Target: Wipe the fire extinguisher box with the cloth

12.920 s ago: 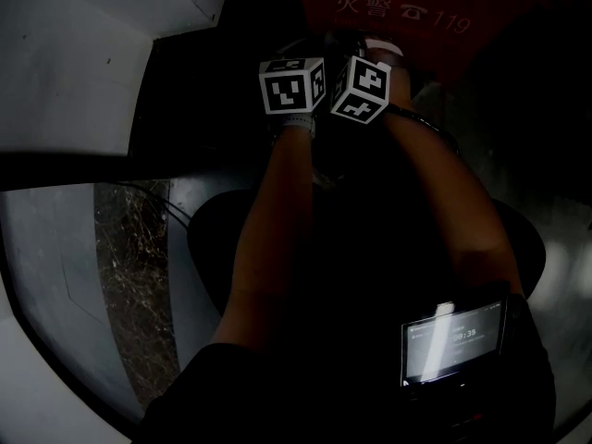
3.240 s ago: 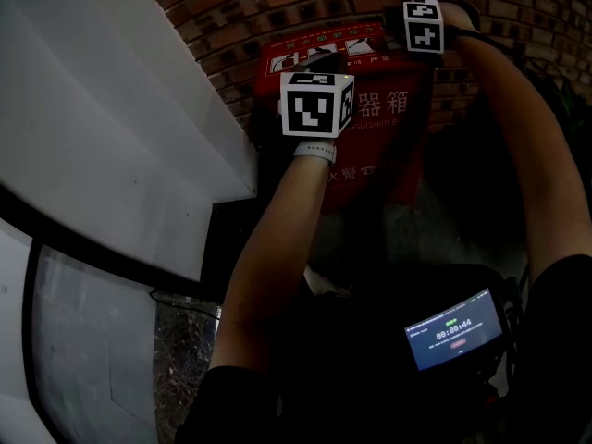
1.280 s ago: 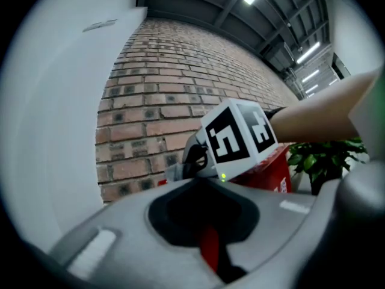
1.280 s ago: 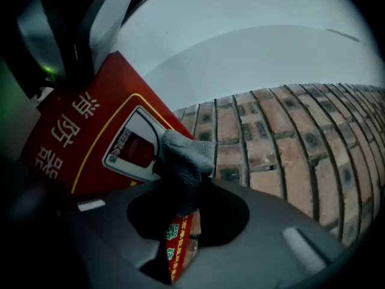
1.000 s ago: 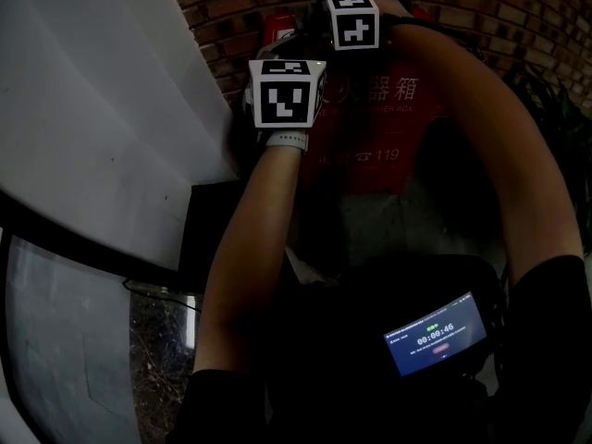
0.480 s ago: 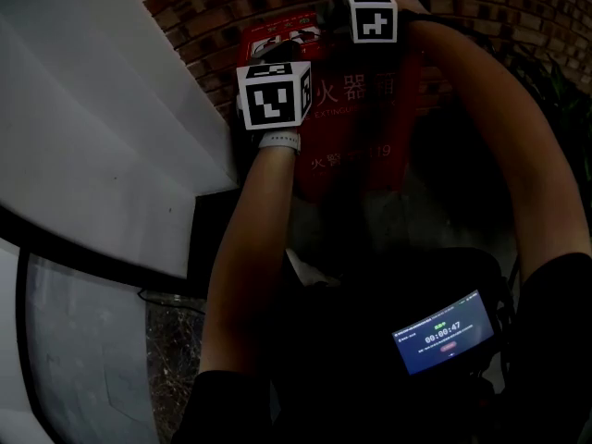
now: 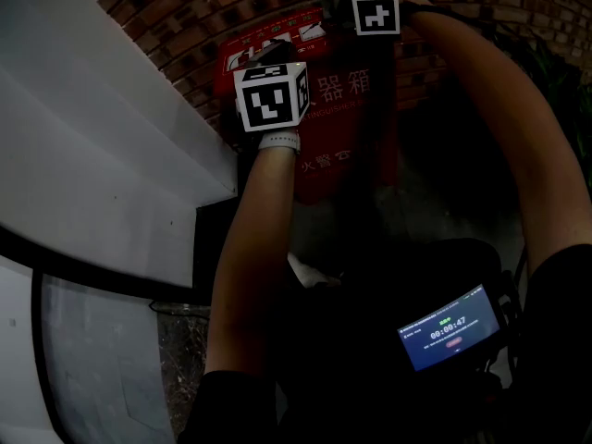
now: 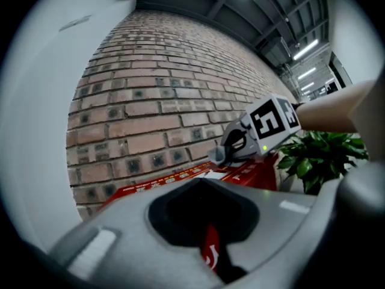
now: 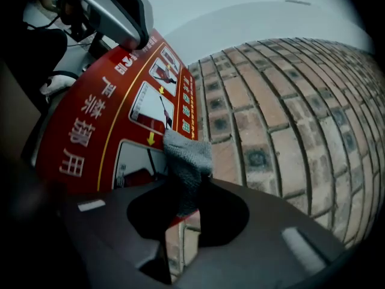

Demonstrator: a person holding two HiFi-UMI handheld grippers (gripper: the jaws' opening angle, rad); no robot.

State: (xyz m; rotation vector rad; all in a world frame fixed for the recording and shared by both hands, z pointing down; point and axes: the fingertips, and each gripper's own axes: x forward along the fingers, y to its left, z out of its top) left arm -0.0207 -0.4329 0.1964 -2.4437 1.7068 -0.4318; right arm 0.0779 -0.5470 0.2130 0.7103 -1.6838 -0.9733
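1. Right gripper (image 9: 183, 215): the jaws are pressed together on a grey cloth (image 9: 189, 159). The free end of the cloth sticks out ahead of the jaws and lies on the red top of the fire extinguisher box (image 7: 344, 128), at the edge next to the brick wall (image 9: 283, 119).
2. Left gripper (image 8: 212, 247): the jaws are drawn close with only a narrow slit between them. A strip of the red box with white lettering shows through the slit, and nothing is pinched. The gripper is at the box's upper left corner; whether it touches the box cannot be told.
3. Fire extinguisher box: it stands against the brick wall, with a white wall panel (image 7: 111, 128) to its left and a green plant (image 8: 322, 158) to its right.
4. Change over 12.9 s: both grippers were side by side low on the box front and are now up at its top.
5. Change over 1.0 s: the right gripper has moved from about the middle of the top towards its right end. The left gripper stays near the left corner.
6. Hard to make out:
   - The head view is dim.
   - The cloth does not show in the head view.
   - In that view the marker cubes cover both pairs of jaws.
   - The box's lower part is lost in shadow behind the forearms.
7. Other: a lit screen (image 7: 450, 326) sits at the lower right.
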